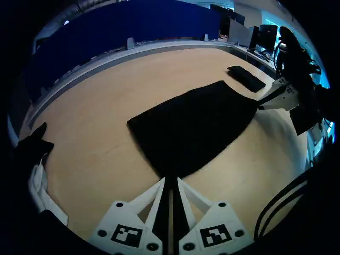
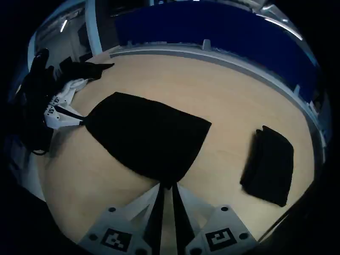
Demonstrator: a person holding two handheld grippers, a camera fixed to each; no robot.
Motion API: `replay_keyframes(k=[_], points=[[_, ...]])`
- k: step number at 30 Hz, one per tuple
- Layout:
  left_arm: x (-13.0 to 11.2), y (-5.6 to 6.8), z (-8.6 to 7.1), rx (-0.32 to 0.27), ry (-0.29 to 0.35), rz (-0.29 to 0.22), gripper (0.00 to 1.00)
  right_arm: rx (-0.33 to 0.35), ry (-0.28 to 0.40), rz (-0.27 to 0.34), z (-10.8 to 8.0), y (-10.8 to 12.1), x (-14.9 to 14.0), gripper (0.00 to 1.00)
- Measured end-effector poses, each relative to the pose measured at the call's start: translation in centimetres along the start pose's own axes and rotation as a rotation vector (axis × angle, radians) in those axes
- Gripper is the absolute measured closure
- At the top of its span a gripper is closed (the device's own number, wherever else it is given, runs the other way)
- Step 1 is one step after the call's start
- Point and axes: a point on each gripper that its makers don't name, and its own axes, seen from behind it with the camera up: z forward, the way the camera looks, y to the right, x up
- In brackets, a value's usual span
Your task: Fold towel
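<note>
While the left claw (image 1: pixel 172 180) pinches one towel (image 1: pixel 195 123) corner tight, the right claw (image 2: pixel 166 185) clamps another.

Both views were dim and blue-tinted. The black towel (image 1: pixel 195 127) showed no surface detail. Soft shadows lay on the wooden table (image 1: pixel 106 119), and fisheye distortion bent its far edge.
</note>
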Motion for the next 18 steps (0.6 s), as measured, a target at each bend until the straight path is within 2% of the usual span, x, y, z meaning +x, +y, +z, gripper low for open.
replay_keyframes(k=[9,18], points=[[1.3,-0.4,-1.0,0.007,0.025,-0.041,0.95,-0.003,0.02,0.002,-0.9,-0.2,0.7,0.87],[0.1,-0.2,-0.6,0.01,-0.007,-0.021,0.95,0.0,0.01,0.003,-0.7,-0.2,0.3,0.87]])
